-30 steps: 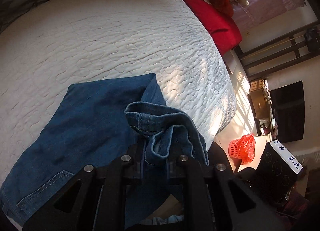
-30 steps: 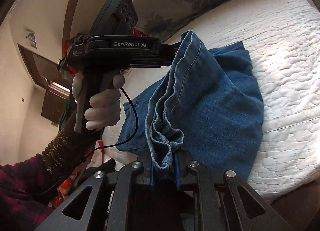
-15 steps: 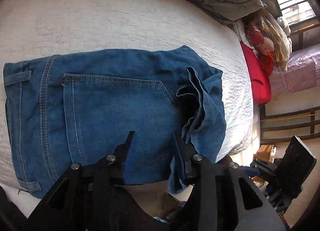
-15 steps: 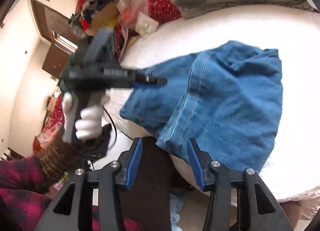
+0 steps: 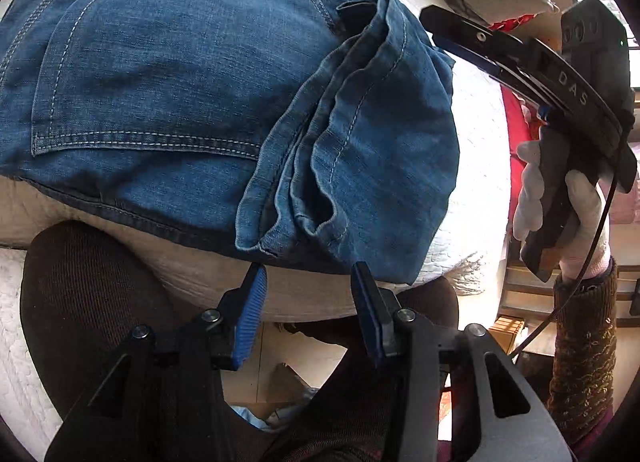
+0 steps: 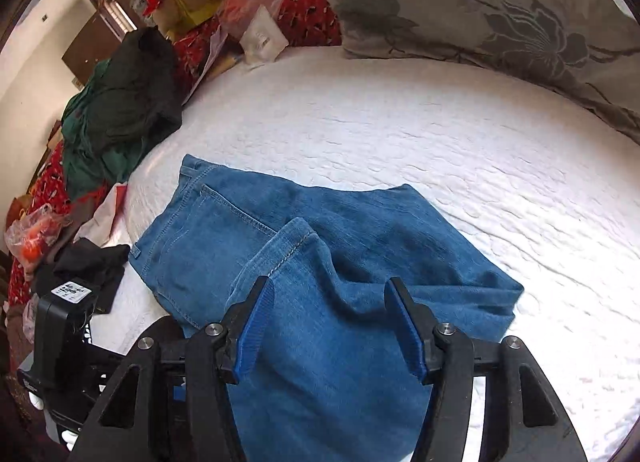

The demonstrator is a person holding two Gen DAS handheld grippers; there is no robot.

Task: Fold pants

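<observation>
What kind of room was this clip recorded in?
Most likely a lived-in bedroom: the jeans lie on a white quilted bed, beside a floral pillow and piled clothes.

home bedroom: quilted bed (image 6: 400, 134), pillow (image 6: 500, 14)

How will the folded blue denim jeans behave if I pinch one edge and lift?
The folded blue denim jeans would likely droop and unfold; the leg ends lie in loose ripples. Stacked denim layers probably feel fairly heavy. On the white quilted bedspread, pushing probably bunches them.
</observation>
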